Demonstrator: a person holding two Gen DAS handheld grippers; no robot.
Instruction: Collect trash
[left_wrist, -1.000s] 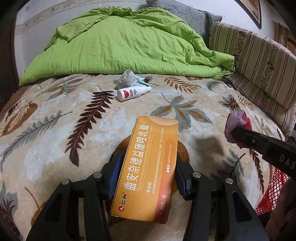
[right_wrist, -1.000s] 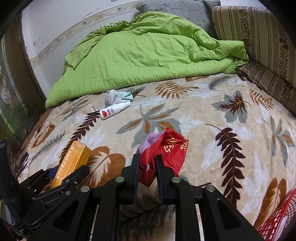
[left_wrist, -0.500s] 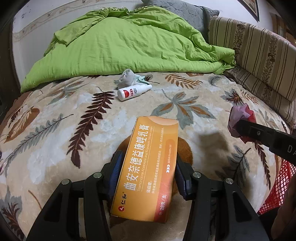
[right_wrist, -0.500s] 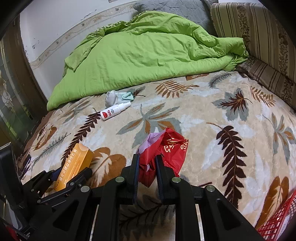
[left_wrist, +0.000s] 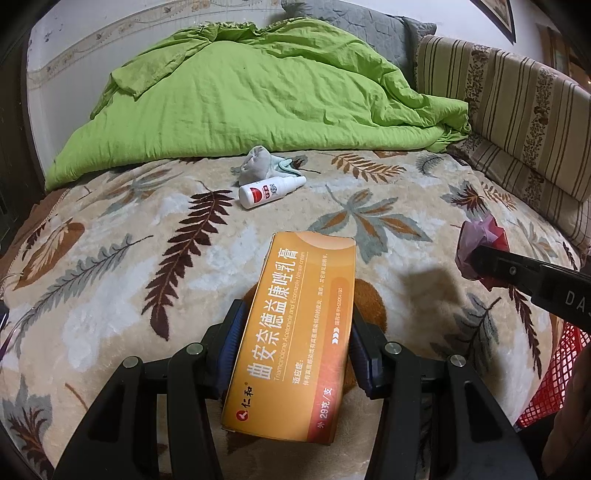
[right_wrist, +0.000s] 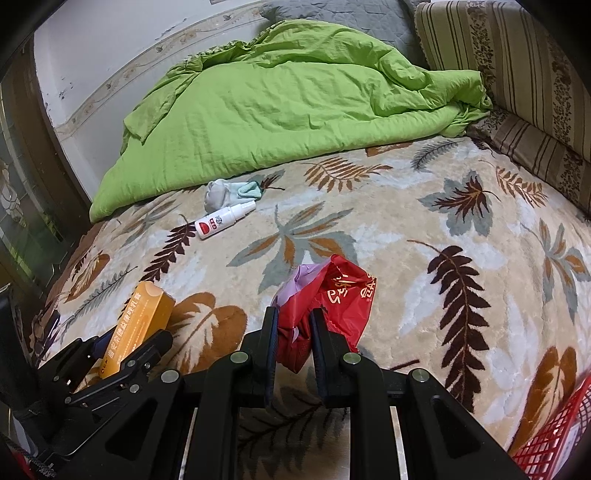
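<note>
An orange cream box (left_wrist: 295, 332) sits clamped between the pads of my left gripper (left_wrist: 293, 325), held above the leaf-patterned bed blanket (left_wrist: 129, 266). From the right wrist view the same orange box (right_wrist: 136, 321) and left gripper (right_wrist: 122, 350) show at lower left. My right gripper (right_wrist: 293, 325) is shut on a crumpled red plastic bag (right_wrist: 332, 299) with a pale purple scrap inside; the bag (left_wrist: 480, 243) and right gripper (left_wrist: 480, 258) also appear at the left view's right side. A white spray bottle (left_wrist: 269, 192) lies farther back on the blanket.
A grey-green cloth wad (left_wrist: 262, 166) lies just behind the bottle. A green quilt (left_wrist: 258, 96) is heaped at the back. Striped cushions (left_wrist: 517, 110) line the right. A red mesh basket (right_wrist: 554, 443) sits at the lower right, beside the bed.
Both grippers have drawn back slightly from the bed while keeping their loads; the bottle and quilt look a little farther off. Nothing was let go or picked up.
</note>
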